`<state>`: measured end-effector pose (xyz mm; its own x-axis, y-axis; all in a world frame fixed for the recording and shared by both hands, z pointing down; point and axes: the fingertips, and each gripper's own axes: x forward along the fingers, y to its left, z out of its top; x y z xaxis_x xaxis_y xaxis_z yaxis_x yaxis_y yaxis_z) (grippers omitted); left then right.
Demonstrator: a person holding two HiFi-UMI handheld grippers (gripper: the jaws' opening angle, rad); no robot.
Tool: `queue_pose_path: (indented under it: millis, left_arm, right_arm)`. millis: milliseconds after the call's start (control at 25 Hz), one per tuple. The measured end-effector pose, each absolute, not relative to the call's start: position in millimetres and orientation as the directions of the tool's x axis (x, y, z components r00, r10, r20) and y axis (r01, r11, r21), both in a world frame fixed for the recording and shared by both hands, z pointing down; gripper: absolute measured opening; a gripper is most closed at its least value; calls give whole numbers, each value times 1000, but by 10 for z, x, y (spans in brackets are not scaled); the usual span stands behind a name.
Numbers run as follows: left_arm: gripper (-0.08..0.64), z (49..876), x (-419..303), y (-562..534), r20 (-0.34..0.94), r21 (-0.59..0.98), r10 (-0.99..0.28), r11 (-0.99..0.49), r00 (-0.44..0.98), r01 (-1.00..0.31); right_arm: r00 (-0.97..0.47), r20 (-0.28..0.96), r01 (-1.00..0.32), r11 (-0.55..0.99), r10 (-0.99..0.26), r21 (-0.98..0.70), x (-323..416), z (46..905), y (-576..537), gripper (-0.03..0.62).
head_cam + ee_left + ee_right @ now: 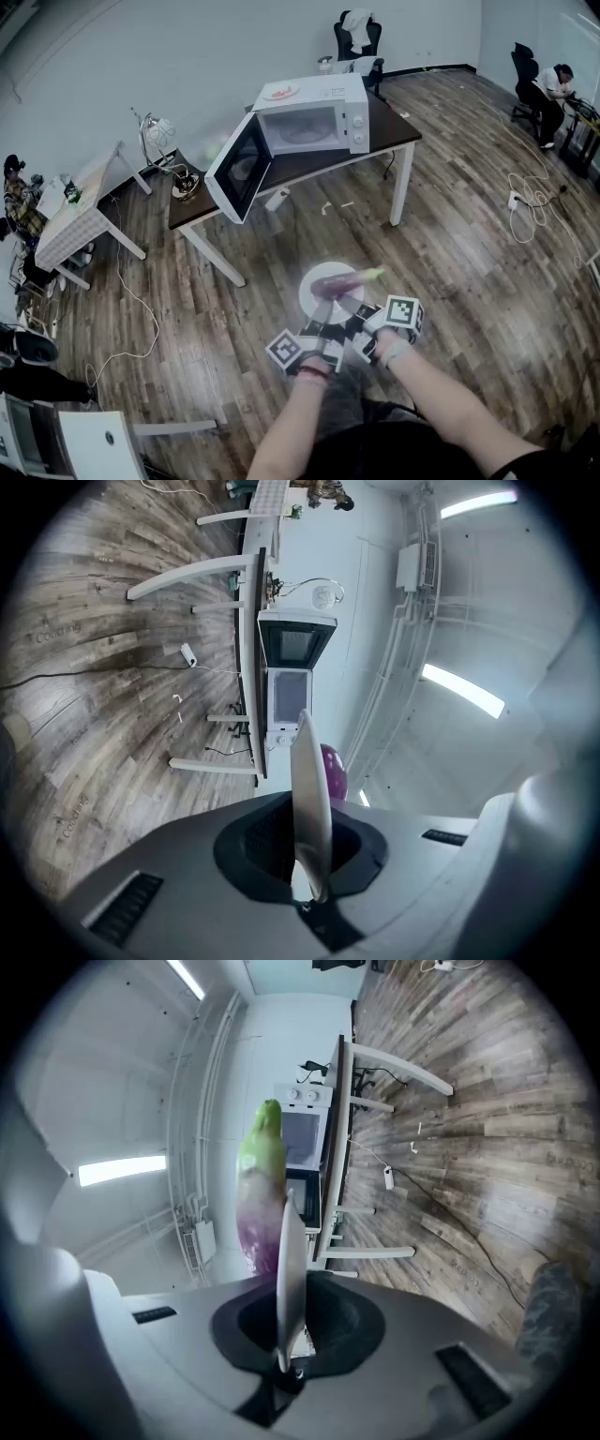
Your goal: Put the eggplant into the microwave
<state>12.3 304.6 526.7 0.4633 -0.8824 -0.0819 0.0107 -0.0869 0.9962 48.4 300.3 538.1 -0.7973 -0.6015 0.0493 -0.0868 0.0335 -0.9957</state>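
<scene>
In the head view, two hands hold the left gripper [321, 317] and right gripper [351, 307] side by side over the wood floor [469, 253]. Both reach forward to the near rim of a white plate [317, 279]. The eggplant [345, 278] lies across the plate with its green stem end to the right. The plate is well apart from the dark table [384, 139] ahead. On that table stands the white microwave [319, 117], its door [239, 171] swung wide open to the left.

In the left gripper view, the room is turned on its side. The plate stands edge-on between the two jaws, which are clamped on its rim. The purple end of the eggplant bulges out just behind the plate, on its right. The microwave shows beyond on the table, with the door open.

In the right gripper view, the room is again turned on its side. The plate rim is pinched edge-on between these jaws too. The eggplant rests against the plate's left face, purple near the jaws and green at the far tip. The microwave sits behind it on the table.
</scene>
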Motion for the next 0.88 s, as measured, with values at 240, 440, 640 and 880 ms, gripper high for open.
queue_pose_path:
  millis: [240,440,640,880]
  left_arm:
    - [11,5327,107,2808,-79,997,-885,-75,459,27]
    - [11,5370,47,2536,-73,997,-884,-66,461,32]
    - [11,5374,-12,2243,-73,997,-882,-60,466,43]
    - [11,5370,-92,1888,-70,998,-874,-58,481,39]
  right_arm:
    - [-802,61,-91,22,-594,-996,464,5424,2771,12]
    - [-799,65,-97,22,-598,-995,412,5456,2496,12]
    - [-797,82,-108,7,-598,-994,348,5493,2207,12]
    - [-790,70,-94,8,-610,-996,259,5479,1861,12]
